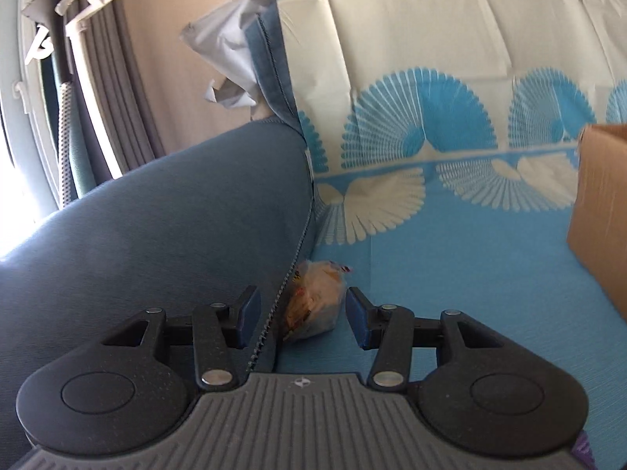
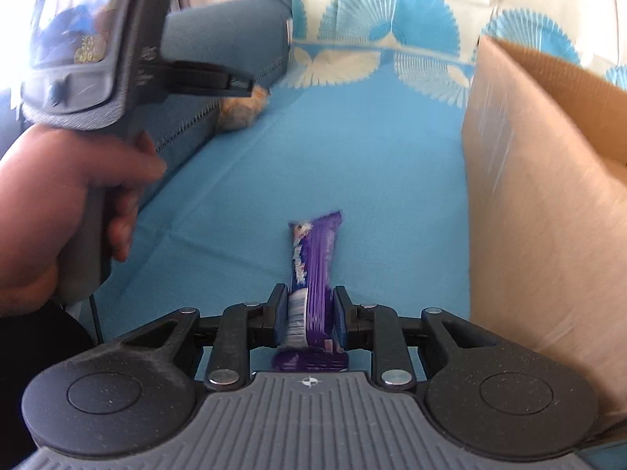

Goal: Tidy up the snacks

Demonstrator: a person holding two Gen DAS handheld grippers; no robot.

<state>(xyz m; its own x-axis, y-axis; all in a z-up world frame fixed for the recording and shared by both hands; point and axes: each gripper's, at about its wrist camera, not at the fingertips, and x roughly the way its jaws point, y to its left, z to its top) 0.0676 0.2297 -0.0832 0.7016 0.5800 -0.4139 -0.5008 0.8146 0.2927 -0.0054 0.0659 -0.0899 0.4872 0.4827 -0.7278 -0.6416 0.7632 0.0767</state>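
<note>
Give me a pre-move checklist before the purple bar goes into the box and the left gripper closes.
1. Right gripper shut on the purple bar: ok.
2. Cardboard box beside it, top open: ok.
3. Room inside the box: cannot tell.
4. Left gripper open: ok.
5. Orange snack packet between its fingers: ok.
6. Packet free of the sofa arm: not ok, it lies against the seam.

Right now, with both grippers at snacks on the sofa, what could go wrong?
The left gripper is open around the orange snack packet, which is wedged against the armrest; one finger may snag the zipper seam. The right gripper pinches only the purple bar's end, so it may swing or slip before reaching the cardboard box.
</note>
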